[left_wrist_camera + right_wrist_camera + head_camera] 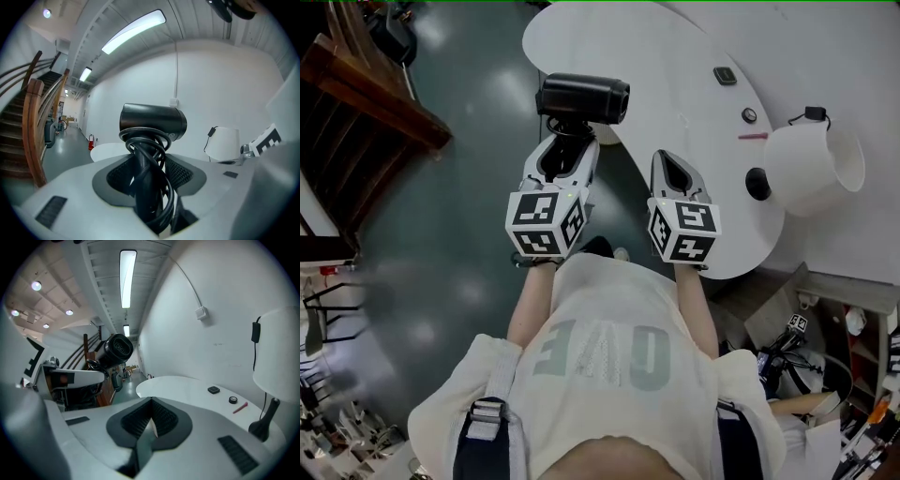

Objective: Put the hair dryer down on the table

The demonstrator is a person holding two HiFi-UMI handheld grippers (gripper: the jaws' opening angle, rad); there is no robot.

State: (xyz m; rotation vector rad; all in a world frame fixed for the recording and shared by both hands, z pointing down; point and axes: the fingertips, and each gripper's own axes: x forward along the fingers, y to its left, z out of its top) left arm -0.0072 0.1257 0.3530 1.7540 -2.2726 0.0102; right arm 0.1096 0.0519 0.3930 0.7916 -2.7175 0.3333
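**Step in hand: setting down.** The left gripper has its jaws clamped on the handle of the hair dryer. The cord is wound in loops round that handle and is pinched along with it. In the head view the dryer hangs at 12 o'clock of the left gripper. It appears to be over the floor, just beside the rim of the white table, though the view from above does not show how high it sits against the tabletop.

**Recommendation.**
- Carry the dryer toward 2 o'clock until bare tabletop lies beneath it.
- Lower it and lay it so that barrel and handle both rest before the jaws part. Released sooner, it would likely roll or drop.
- Draw the gripper straight back toward 6 o'clock. The cord loops sit against the pads and could snag.
- Keep clear of the lamp at 3 o'clock and of the small black square, the round knob and the red pen near it.

**Pose.**
- Both forearms reach forward from the person's chest, roughly parallel.
- Both grippers point toward 12 o'clock and dip slightly below level.
- The dryer's barrel lies crosswise at the far end of the left jaws, one end facing 3 o'clock.
- The right gripper sits over the table's near edge, its fingers together with nothing between them.
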